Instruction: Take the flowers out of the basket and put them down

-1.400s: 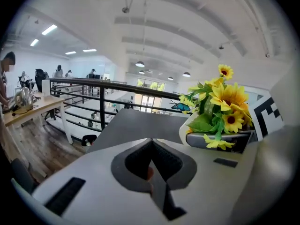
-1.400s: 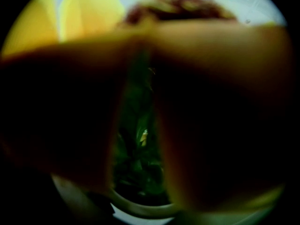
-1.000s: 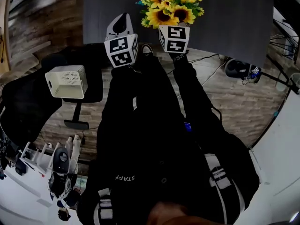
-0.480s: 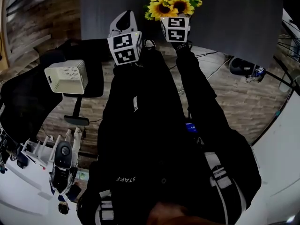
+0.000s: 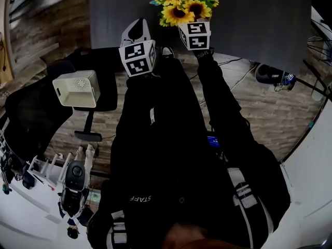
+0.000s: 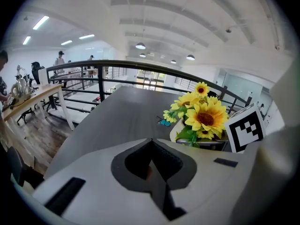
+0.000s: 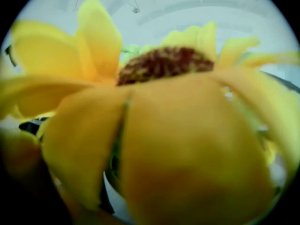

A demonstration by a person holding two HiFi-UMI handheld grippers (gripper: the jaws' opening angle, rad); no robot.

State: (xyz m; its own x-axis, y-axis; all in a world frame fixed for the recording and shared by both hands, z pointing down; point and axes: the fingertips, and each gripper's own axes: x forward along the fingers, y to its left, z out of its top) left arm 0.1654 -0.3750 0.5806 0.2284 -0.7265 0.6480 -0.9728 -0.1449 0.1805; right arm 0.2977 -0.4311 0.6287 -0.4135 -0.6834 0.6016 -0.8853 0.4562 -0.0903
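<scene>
A bunch of yellow sunflowers [image 5: 184, 4] with green leaves is held up over the near edge of the grey table [image 5: 249, 19]. My right gripper [image 5: 194, 27] is right under the blooms and appears shut on them; its marker cube shows below. In the right gripper view the petals [image 7: 154, 125] fill the picture and hide the jaws. In the left gripper view the sunflowers [image 6: 204, 116] stand beside the right gripper's cube [image 6: 244, 128]. My left gripper [image 5: 136, 31] hovers to their left, shut and empty [image 6: 150, 142]. No basket is in view.
A white boxy device [image 5: 77, 88] rests on a black chair at the left. A black gadget with cables [image 5: 271, 74] lies on the wooden floor at the right. White equipment [image 5: 72, 183] stands at the lower left. A dark railing [image 6: 93, 67] runs behind the table.
The right gripper and the sunflowers have shifted a little farther forward over the table edge. The left gripper has stayed beside them, still shut.
</scene>
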